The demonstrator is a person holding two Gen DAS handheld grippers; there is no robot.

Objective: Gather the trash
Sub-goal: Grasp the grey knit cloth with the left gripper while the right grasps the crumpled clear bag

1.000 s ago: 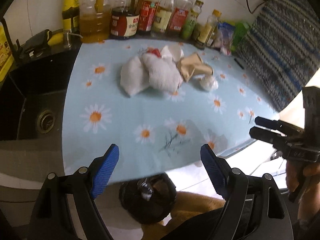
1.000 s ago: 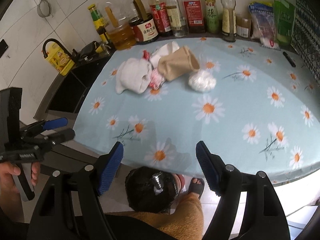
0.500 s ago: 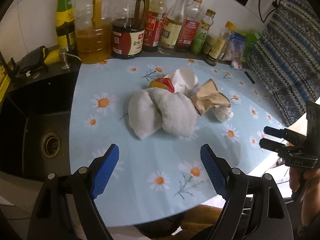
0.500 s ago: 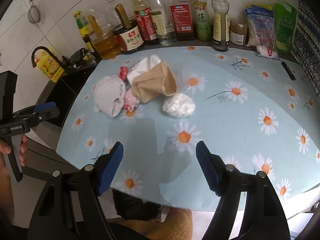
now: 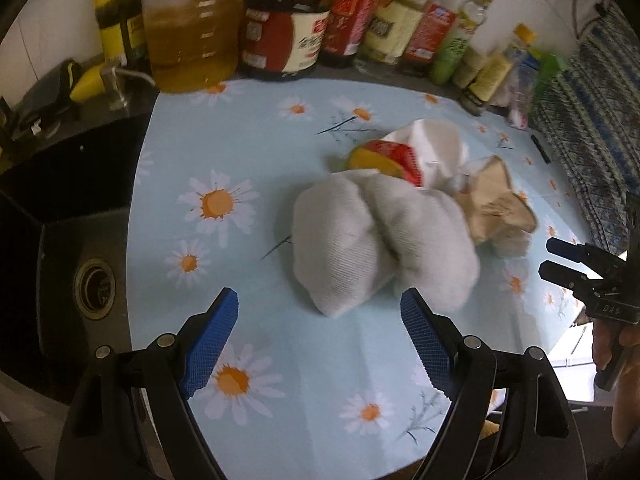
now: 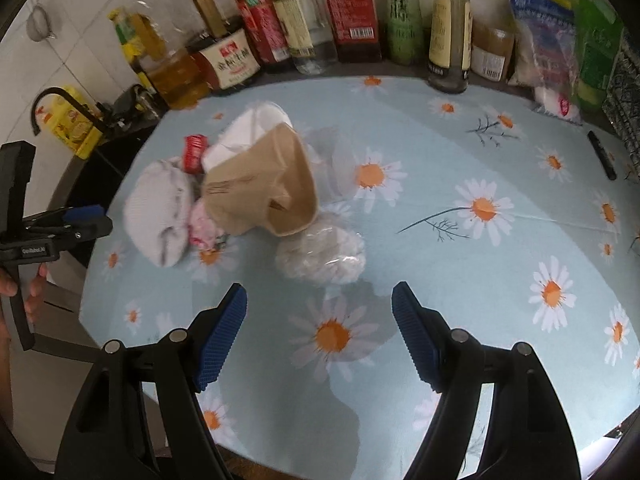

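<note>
Two grippers, left gripper (image 5: pixel 318 338) and right gripper (image 6: pixel 320 334), hover wide open and empty above a daisy tablecloth (image 6: pixel 460 264). Beyond lies trash: white cloth (image 5: pixel 372 240), plastic bag (image 6: pixel 322 254), open brown paper bag (image 6: pixel 264 188). Farther stand bottles, one of amber oil (image 5: pixel 192 36).

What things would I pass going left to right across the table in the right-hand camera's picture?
White crumpled cloth → brown paper bag → clear plastic bag of white stuff → black marker pen. The red wrapper and pink scrap overlap the pile, so I left them out.
</note>
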